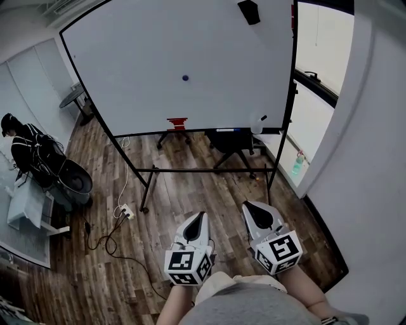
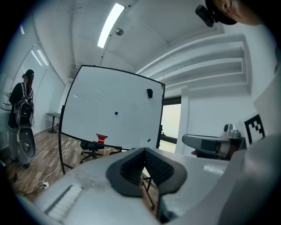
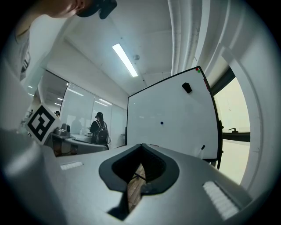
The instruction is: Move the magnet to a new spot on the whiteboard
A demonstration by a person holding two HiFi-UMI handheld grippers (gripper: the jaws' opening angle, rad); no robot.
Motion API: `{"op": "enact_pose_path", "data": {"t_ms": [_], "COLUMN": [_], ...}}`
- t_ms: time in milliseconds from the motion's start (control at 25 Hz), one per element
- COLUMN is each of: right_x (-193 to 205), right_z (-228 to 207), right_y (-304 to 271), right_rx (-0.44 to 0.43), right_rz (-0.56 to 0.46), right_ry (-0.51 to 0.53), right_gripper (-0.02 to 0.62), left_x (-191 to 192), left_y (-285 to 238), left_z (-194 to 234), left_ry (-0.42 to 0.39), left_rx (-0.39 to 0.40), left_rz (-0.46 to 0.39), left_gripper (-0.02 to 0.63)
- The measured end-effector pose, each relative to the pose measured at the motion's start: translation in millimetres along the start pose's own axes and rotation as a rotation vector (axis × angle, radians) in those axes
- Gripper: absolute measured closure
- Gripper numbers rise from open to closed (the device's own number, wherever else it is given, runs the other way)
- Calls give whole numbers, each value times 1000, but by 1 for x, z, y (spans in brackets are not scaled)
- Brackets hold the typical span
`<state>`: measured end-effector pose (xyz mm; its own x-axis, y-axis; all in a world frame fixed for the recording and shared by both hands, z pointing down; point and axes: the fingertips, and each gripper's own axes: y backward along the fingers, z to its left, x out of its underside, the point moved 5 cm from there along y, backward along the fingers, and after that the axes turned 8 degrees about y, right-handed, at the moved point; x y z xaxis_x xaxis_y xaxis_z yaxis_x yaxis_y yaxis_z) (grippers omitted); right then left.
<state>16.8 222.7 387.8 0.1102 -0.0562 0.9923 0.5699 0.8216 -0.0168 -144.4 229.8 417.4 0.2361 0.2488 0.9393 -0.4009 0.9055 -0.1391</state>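
Note:
A small blue magnet point(image 1: 185, 78) sticks near the middle of the large whiteboard point(image 1: 127, 57), which stands on a black wheeled frame across the wooden floor from me. The magnet also shows in the left gripper view point(image 2: 116, 113) and in the right gripper view point(image 3: 161, 123). My left gripper point(image 1: 202, 216) and right gripper point(image 1: 248, 205) are held low in front of the person's body, far short of the board. Both point towards it. In each gripper view the left gripper point(image 2: 144, 149) and the right gripper point(image 3: 140, 145) have their black pads meeting at the tips with nothing between them.
A black eraser point(image 1: 248, 11) sits high on the board and a red object point(image 1: 177, 122) lies on its tray. An office chair point(image 1: 231, 143) stands behind the board. A person with a backpack point(image 1: 25, 149) is at the left. A power strip point(image 1: 125, 211) with cable lies on the floor, and a white wall point(image 1: 368, 159) is close on the right.

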Motion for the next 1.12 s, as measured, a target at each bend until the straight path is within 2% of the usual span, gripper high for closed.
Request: {"op": "enact_pose_path", "data": {"t_ms": [560,1120], "right_x": [14,19], "right_z": [-31,-77], "right_y": [-24,-120], "right_rx": [-2,12], "right_rz": [3,7], "right_ry": [-16,-4], "right_gripper": [597,597], "left_x": [1,-33], "left_y": [-39,-131], "left_z": [4,56], "left_ry": [-15,12], "left_rx": [-10,13], "left_rz": [12,-10], "left_gripper": [601,601]}}
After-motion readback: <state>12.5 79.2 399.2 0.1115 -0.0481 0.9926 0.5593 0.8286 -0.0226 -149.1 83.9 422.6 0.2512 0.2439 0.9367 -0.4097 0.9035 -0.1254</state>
